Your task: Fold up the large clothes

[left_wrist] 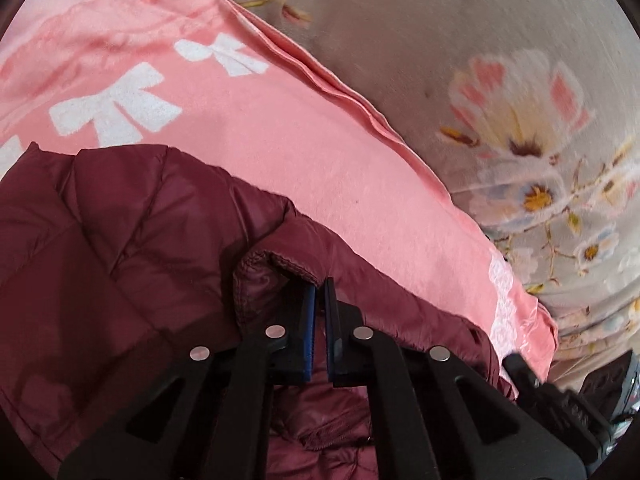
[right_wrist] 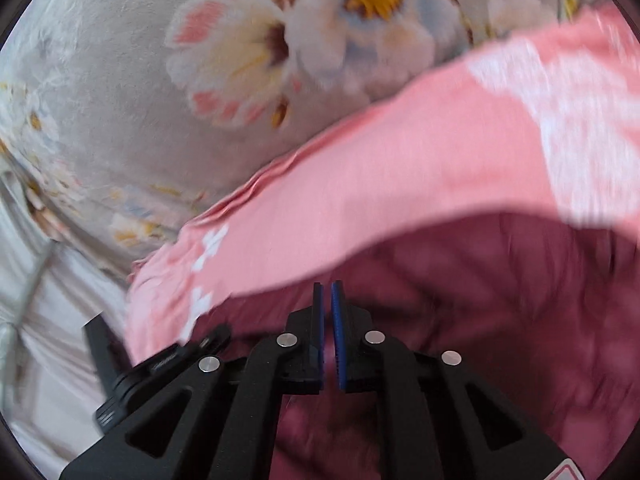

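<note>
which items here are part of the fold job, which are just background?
Job:
- maroon puffer jacket, hem edge between the left gripper pads
- right gripper, nearly closed over the same jacket; grip unclear

Lying about:
- pink cloth with white bows under the jacket
- floral bedsheet

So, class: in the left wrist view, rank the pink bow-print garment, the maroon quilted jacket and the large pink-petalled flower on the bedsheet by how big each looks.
1 and 2. Pink bow-print garment and maroon quilted jacket: alike in the picture, and the jacket lies nearer the camera, so unranked.
3. Large pink-petalled flower.
</note>
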